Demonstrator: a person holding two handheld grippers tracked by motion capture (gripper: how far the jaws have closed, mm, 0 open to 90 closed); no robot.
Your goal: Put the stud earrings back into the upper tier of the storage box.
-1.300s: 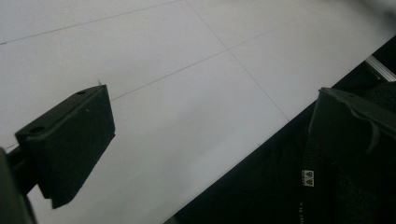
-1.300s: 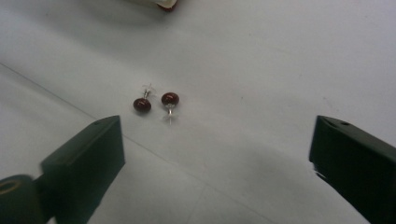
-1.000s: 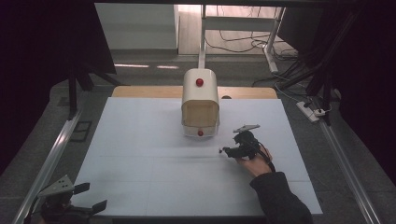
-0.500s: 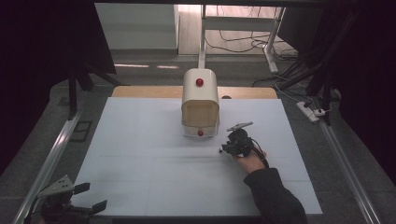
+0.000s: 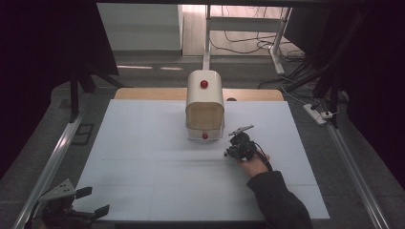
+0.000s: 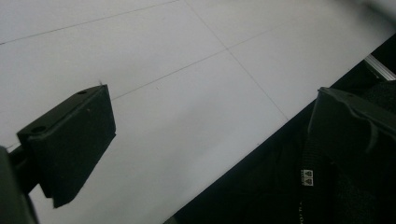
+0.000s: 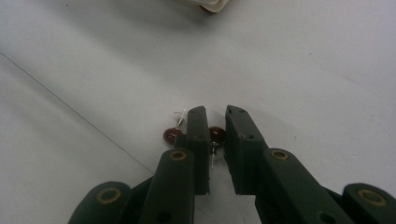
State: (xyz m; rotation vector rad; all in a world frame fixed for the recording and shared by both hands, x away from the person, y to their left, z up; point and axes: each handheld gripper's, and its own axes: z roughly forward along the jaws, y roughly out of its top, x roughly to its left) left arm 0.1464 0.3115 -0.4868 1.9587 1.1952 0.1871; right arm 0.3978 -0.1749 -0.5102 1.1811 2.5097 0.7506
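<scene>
a box (image 5: 205,106) is standing on the table (image 5: 143,157), near the middle of the far edge. the right gripper (image 5: 231,151) is sitting low over the table just in front of the box, a little toward the right edge. two small beads are lying on the table at its jaws: one bead (image 7: 217,135) is sitting between the jaws, and the other bead (image 7: 172,136) is lying just outside them, beside the first one. the left gripper (image 5: 90,202) is waiting at the near left corner of the table, well apart from the box and the beads.
</scene>
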